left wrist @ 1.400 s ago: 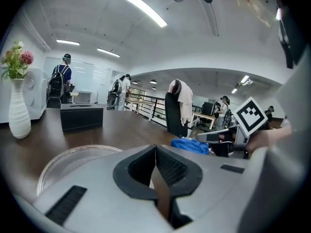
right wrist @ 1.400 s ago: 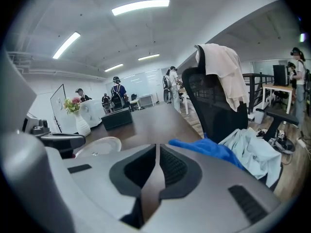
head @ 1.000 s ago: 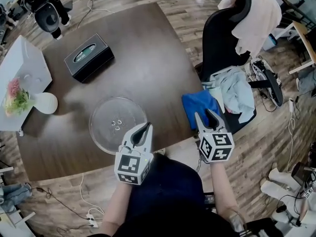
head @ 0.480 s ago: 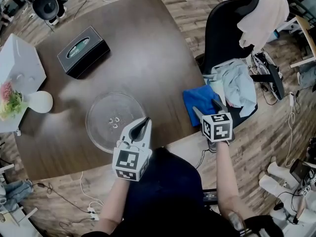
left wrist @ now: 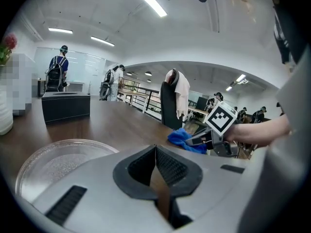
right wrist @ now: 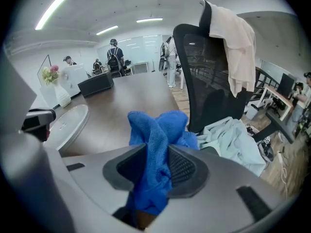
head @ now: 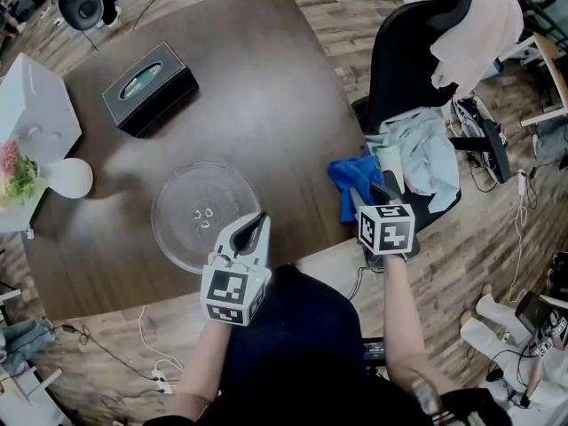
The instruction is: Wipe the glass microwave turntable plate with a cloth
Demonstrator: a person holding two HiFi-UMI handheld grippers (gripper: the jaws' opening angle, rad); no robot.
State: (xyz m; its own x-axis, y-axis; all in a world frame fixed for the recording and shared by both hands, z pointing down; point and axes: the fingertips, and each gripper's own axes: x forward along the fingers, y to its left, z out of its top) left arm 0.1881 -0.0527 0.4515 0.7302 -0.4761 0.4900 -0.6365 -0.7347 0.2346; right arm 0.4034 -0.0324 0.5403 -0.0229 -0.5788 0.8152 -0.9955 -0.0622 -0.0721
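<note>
The clear glass turntable plate (head: 202, 213) lies flat on the dark table, near its front edge. My left gripper (head: 258, 223) hovers at the plate's near right rim, jaws shut with nothing between them; the plate (left wrist: 53, 164) shows at the lower left of the left gripper view. A blue cloth (head: 355, 180) sits bunched at the table's right edge. My right gripper (head: 366, 195) has just been closing and is now shut on the cloth (right wrist: 158, 144), a fold of it pinched between the pads.
A black tissue box (head: 147, 89) stands at the back left, and a white vase (head: 67, 177) with flowers at the left edge. A black office chair (head: 413, 78) draped with clothes stands close beside the table's right edge, right by the cloth.
My right gripper came down onto the blue cloth, opened wide, then closed; the cloth went from flat to bunched up in its jaws. The left gripper stayed in place.
</note>
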